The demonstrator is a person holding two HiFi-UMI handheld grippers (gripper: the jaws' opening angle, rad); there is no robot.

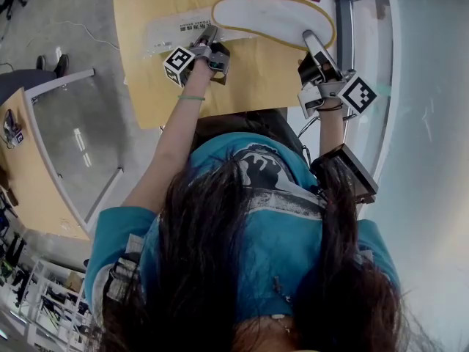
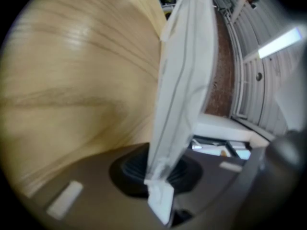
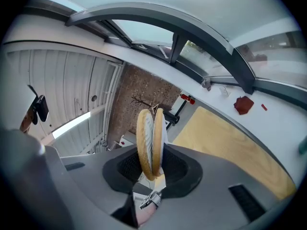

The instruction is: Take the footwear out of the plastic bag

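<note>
Slippers, judged light, flat and bendable, are pinched at one end by the right tongs above the surface. The thin, slippery plastic bag is clamped in the left tongs.

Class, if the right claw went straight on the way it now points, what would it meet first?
The slippers, pinched in the right claw; it would simply push them ahead. Beyond them the way looks free, though depth is unclear.
</note>
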